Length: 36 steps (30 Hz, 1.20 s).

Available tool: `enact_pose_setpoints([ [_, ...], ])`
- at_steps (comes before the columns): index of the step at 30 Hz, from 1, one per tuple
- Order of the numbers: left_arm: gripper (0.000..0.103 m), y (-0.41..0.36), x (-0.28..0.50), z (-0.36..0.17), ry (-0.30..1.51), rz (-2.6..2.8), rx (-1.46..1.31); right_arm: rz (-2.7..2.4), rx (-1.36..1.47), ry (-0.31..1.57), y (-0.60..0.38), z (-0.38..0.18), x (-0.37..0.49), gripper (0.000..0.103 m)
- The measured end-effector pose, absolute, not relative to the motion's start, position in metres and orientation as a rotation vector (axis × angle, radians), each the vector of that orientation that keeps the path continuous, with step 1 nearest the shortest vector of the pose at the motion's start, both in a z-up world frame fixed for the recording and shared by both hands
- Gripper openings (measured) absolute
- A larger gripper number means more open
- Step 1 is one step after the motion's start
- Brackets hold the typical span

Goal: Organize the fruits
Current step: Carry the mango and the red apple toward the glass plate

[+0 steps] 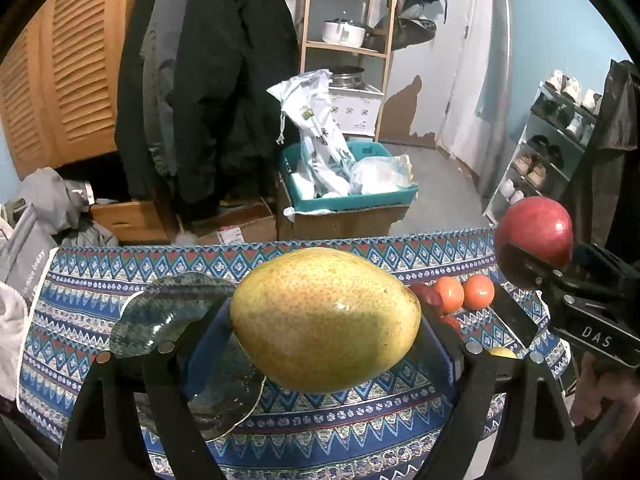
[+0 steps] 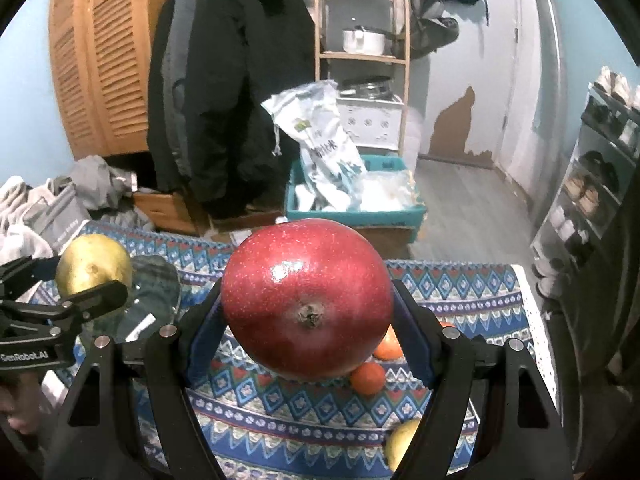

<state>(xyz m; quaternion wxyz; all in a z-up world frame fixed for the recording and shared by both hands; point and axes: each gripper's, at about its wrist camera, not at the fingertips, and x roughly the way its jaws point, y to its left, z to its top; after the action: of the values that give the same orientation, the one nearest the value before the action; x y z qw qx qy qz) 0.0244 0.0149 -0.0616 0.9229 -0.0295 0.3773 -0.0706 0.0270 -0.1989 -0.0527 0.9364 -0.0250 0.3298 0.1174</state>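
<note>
My left gripper (image 1: 325, 320) is shut on a yellow-green pear (image 1: 325, 316) and holds it above a wavy glass plate (image 1: 172, 312) on the patterned tablecloth (image 1: 320, 436). My right gripper (image 2: 308, 308) is shut on a red apple (image 2: 306, 296), held above the cloth. In the left wrist view the apple (image 1: 534, 232) and right gripper (image 1: 532, 264) show at the right. In the right wrist view the pear (image 2: 92, 264) and left gripper (image 2: 96, 280) show at the left, over the glass plate (image 2: 156, 292). Two oranges (image 1: 464, 292) and a red fruit (image 1: 428, 296) lie on the cloth.
Oranges (image 2: 368, 376) and a yellow fruit (image 2: 402, 440) lie under my right gripper. Beyond the table's far edge stand cardboard boxes, a teal bin (image 1: 348, 184) with bags, hanging coats (image 1: 224, 80), a wooden shelf (image 1: 348, 8) and a shoe rack (image 1: 556, 140).
</note>
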Motion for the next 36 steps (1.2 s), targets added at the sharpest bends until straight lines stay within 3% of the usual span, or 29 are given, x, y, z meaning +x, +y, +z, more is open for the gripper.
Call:
enact_pose_setpoints([
  [36,0.087,0.144,0.011,-0.076,0.777,0.072,-0.205,0.487,-0.137,0.721,-0.043,-0.059,0.054,0.077],
])
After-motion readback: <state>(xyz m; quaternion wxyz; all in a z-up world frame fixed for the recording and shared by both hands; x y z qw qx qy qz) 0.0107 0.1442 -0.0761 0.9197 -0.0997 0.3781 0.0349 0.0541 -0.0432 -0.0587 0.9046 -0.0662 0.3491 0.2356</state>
